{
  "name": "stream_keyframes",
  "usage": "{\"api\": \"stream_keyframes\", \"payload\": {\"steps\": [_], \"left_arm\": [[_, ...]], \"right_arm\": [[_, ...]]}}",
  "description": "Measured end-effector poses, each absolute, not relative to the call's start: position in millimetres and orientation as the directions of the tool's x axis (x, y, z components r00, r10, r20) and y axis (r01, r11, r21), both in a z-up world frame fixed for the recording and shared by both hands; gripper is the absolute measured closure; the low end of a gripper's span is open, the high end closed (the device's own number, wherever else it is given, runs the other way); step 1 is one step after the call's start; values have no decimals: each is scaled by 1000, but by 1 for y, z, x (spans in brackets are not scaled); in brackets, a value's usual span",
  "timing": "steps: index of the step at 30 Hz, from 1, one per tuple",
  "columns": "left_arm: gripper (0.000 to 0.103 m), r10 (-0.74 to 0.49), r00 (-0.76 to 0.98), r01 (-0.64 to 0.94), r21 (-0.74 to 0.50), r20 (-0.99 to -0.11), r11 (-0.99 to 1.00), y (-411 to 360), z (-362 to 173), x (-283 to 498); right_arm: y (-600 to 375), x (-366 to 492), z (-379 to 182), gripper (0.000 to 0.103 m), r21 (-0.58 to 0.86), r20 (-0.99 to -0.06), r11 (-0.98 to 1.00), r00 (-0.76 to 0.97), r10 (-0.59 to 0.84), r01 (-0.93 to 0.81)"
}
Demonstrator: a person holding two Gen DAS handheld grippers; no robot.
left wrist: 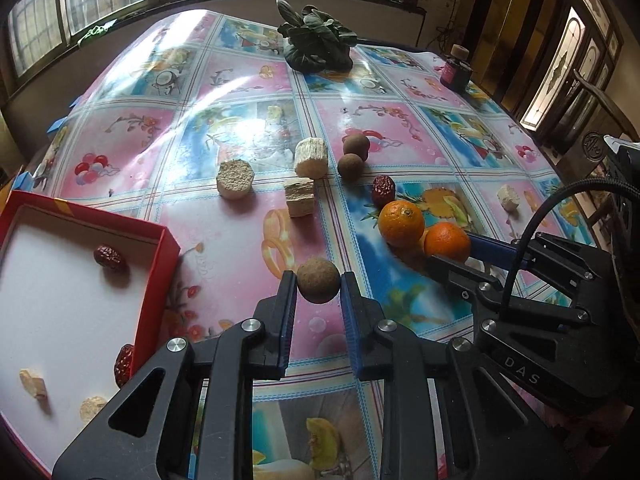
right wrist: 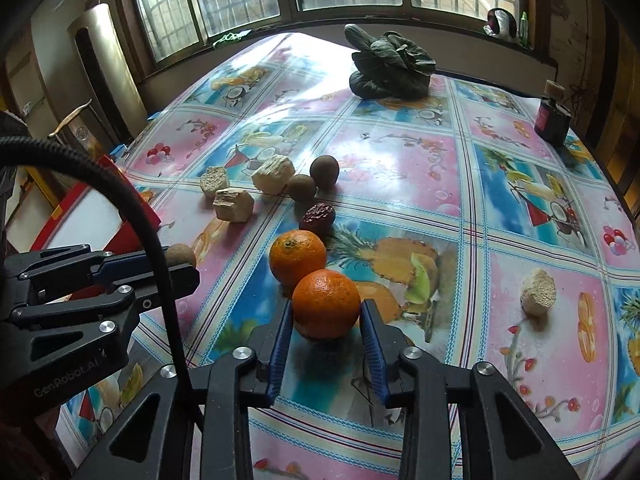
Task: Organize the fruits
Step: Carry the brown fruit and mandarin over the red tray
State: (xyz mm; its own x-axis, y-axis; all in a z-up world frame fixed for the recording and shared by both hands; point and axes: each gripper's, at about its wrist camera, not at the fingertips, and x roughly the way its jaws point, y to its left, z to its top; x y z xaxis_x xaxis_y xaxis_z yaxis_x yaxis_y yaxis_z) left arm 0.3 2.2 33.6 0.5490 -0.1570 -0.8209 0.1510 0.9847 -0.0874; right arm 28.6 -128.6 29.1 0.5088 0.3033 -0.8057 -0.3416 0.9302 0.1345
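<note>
Looking along your left gripper [left wrist: 318,286], you have the jaws closed narrow on a small brown round fruit [left wrist: 319,280], one pad against each side of it, above the patterned tablecloth [left wrist: 224,240]. The red box [left wrist: 160,264] sits just to its left, already holding a red date [left wrist: 110,258] and some pale pieces. Carry the fruit level over the near wall, lower it toward the white floor, and only then ease the pads apart, since I judge a round fruit will roll if dropped from height. Two more brown fruits [left wrist: 354,154] and a loose date [left wrist: 383,190] wait farther out.

Through the right wrist view, your right gripper [right wrist: 326,316] straddles the nearer orange [right wrist: 326,302], which rests on the cloth touching a second orange [right wrist: 298,256] behind it. The pads stand right at its sides; whether they press firmly yet I cannot tell. Centre the widest part between the pads before squeezing, and lift straight up so the neighbour is not nudged. Your left gripper [right wrist: 182,268] crosses the path to the box, so let it clear first.
</note>
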Motion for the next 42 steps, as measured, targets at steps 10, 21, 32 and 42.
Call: {"api": "stream_keyframes", "payload": {"steps": [10,21,32,42], "left_arm": [[82,-120,591,88,-84,-798,993,30,48,-24],[82,-32,623,-6,-46,-781,999,68,60,-48],[82,46,638,-95,-19,-768,995,105,65,-66],[82,101,642,-160,-4,-760,987,134,64,-74]], "right_arm": [[-132,3,51,70,175,-771,931,544,332,-321],[-89,-15,68,70,172,-752,896,533,388,-409],[-38,-21,76,70,177,-739,851,504,447,-495],[-2,-24,79,70,164,-744,816,474,471,-554]]}}
